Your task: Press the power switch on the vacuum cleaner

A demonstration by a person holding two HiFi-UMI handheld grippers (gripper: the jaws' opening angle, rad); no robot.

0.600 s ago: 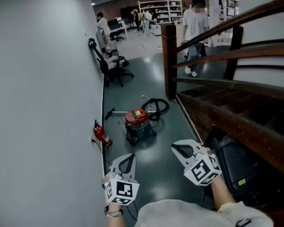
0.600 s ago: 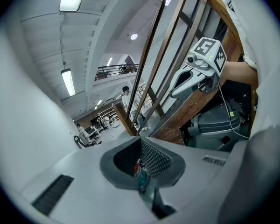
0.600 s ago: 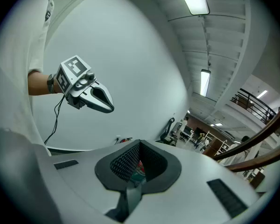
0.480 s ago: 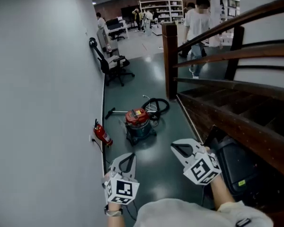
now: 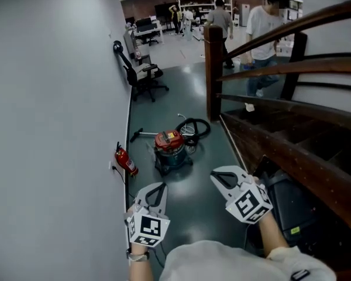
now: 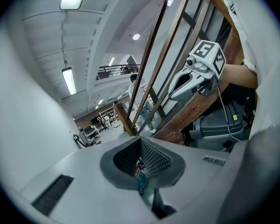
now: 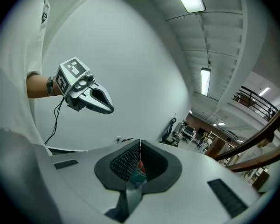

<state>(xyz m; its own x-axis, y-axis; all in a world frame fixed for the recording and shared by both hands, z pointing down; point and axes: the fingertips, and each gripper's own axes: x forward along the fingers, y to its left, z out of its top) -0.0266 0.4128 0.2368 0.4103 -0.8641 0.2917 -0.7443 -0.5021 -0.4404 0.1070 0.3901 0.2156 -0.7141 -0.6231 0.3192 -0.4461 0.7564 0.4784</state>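
Note:
The vacuum cleaner (image 5: 171,151), with a red top and a teal drum, stands on the dark floor some way ahead, and its black hose (image 5: 194,127) is coiled behind it. My left gripper (image 5: 157,187) is held low near the wall, shut and empty. My right gripper (image 5: 220,177) is held beside it, shut with nothing in it. Both point towards the vacuum and are well short of it. In the left gripper view the vacuum (image 6: 139,172) shows small through the gap behind the closed jaws. It shows the same way, as the vacuum (image 7: 138,170), in the right gripper view.
A curved white wall (image 5: 52,127) runs along the left, with a red fire extinguisher (image 5: 126,161) at its foot. A black office chair (image 5: 143,78) stands further back. A wooden stair railing (image 5: 281,69) and a black case (image 5: 292,206) close the right side. People (image 5: 263,34) walk beyond.
The view has tipped slightly, so the vacuum sits a little higher. Both grippers have edged forward and stayed shut. The person behind the railing has walked to the right.

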